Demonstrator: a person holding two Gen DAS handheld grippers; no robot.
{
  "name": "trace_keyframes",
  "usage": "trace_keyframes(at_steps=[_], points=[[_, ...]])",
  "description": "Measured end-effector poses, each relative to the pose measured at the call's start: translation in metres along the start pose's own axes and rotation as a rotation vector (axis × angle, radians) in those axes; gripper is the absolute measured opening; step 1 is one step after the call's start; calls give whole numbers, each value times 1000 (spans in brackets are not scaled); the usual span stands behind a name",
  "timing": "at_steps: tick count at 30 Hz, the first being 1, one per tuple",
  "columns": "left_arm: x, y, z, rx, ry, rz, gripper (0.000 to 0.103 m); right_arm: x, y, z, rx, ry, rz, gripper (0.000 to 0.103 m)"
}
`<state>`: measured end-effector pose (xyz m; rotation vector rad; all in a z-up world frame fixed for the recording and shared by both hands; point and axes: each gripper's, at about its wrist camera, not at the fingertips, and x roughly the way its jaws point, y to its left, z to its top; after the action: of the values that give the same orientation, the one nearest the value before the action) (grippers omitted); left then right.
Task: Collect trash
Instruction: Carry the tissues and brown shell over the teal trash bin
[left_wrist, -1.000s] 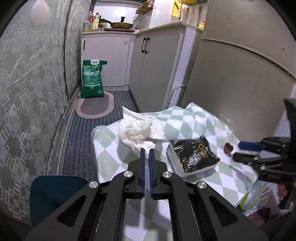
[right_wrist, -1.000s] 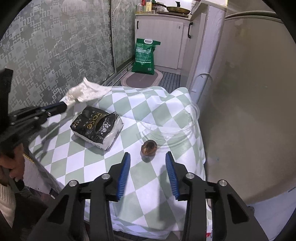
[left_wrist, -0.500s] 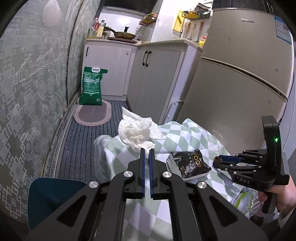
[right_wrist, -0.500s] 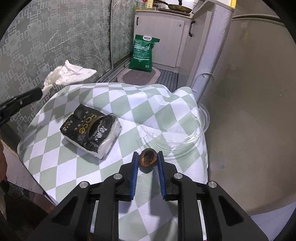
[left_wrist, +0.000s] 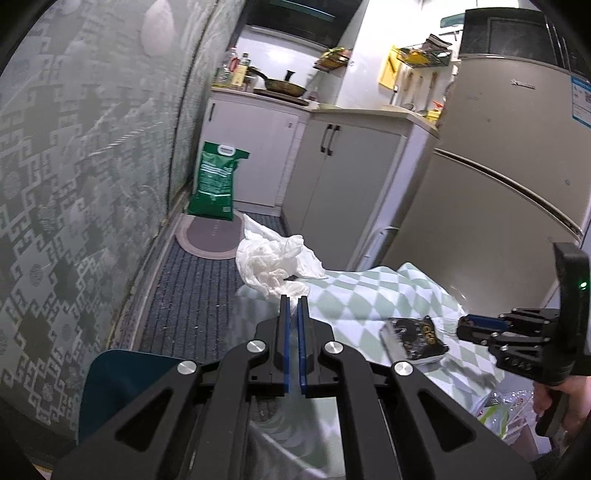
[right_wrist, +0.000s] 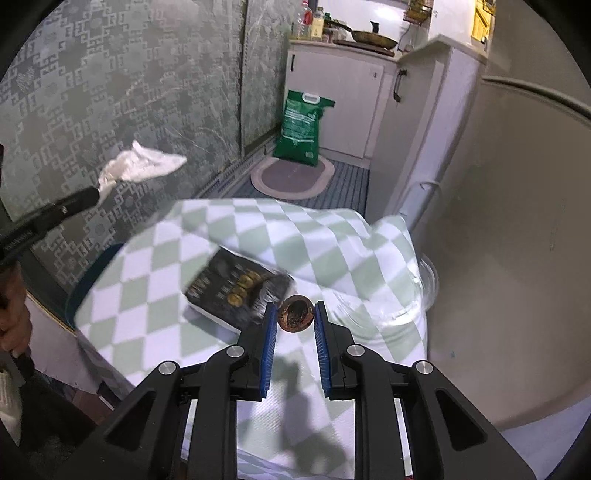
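Observation:
My left gripper (left_wrist: 293, 300) is shut on a crumpled white tissue (left_wrist: 275, 263) and holds it in the air past the left edge of the checked table. The tissue also shows in the right wrist view (right_wrist: 138, 168), hanging from the left gripper (right_wrist: 96, 194). My right gripper (right_wrist: 294, 309) is shut on a small round brown shell-like piece (right_wrist: 296, 313) and holds it above the green-and-white checked cloth (right_wrist: 147, 266). The right gripper also shows in the left wrist view (left_wrist: 463, 326).
A black tissue pack (right_wrist: 236, 291) lies on the cloth left of my right gripper. A clear glass bowl (right_wrist: 421, 291) sits at the table's right edge by the fridge (left_wrist: 491, 184). A green sack (left_wrist: 216, 182) stands on the floor. A teal stool (left_wrist: 125, 387) is below left.
My right gripper closed on the brown piece and lifted it off the cloth. My left gripper rose and drew back to the left with the tissue.

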<state>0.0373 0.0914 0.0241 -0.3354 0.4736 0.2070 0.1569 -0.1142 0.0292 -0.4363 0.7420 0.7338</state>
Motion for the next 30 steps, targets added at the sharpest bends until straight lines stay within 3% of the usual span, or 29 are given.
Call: trace_keyframes(at_steps=[15,30], points=[[-19,58,-8,-28,23,113,4,3,61,32,-67,-34,86,20],[-14,108,-29,-28,155,220,4,21,126,53,-128,-27,173,20]])
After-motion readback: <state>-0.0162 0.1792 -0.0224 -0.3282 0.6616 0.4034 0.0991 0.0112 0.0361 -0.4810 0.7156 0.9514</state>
